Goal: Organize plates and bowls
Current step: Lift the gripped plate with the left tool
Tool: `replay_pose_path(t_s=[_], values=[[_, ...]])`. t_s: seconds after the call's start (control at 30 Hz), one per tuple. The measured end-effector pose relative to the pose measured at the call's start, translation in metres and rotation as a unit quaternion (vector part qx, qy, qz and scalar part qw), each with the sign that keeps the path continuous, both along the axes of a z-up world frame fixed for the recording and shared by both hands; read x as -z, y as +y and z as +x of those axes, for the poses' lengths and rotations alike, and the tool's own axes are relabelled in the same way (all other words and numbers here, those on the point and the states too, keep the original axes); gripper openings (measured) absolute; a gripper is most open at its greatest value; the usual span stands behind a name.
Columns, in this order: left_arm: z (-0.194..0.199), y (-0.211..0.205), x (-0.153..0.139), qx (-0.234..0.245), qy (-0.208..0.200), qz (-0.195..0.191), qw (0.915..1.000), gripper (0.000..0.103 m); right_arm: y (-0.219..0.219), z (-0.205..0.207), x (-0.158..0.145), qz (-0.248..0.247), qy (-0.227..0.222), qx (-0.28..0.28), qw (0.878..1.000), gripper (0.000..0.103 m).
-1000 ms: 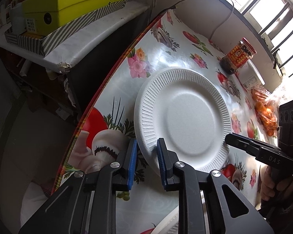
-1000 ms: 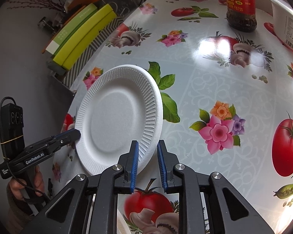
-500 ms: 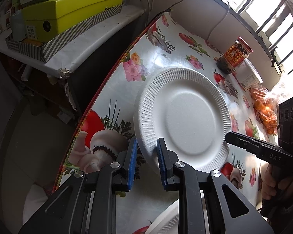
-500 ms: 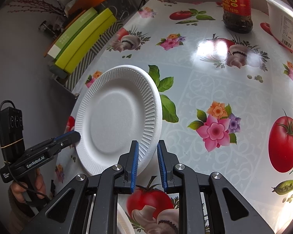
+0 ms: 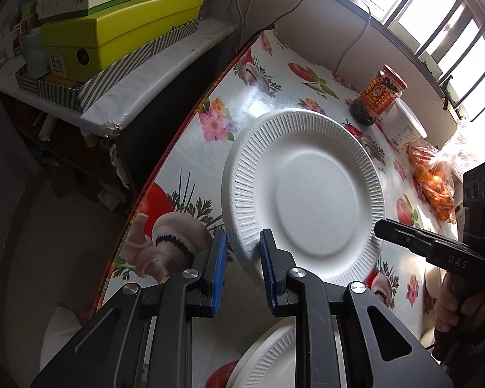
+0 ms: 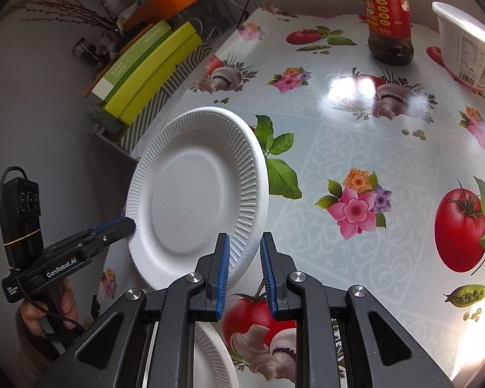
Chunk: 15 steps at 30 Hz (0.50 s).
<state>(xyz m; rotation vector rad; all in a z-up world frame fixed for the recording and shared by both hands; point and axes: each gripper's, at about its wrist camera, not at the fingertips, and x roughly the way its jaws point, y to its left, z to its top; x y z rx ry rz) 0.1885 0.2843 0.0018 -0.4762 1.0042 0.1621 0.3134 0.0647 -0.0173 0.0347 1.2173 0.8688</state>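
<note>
We hold the white foam plate (image 5: 307, 194) between us, tilted and lifted above the desk (image 6: 355, 148) near its left edge: the left gripper (image 5: 242, 258) is clenched on the plate's left rim and the right gripper (image 6: 244, 258) is clenched on the opposite rim, a two-sided hold that we judge keeps so light and bendy a plate steady for stacking. A second foam plate (image 5: 268, 355) lies on the desk beneath our grippers, mostly cut off by them, so we cannot tell whether more plates lie under it, and no bowl for sorting is clearly visible.
</note>
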Motion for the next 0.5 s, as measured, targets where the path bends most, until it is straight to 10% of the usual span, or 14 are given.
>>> replay_pose_path(t_s=[0.5], values=[[-0.022,-0.013,-0.015,0.008,-0.015,0.008,0.9998,0.022,-0.018,-0.025,-0.016,0.006,-0.012,0.002,1.000,0.019]])
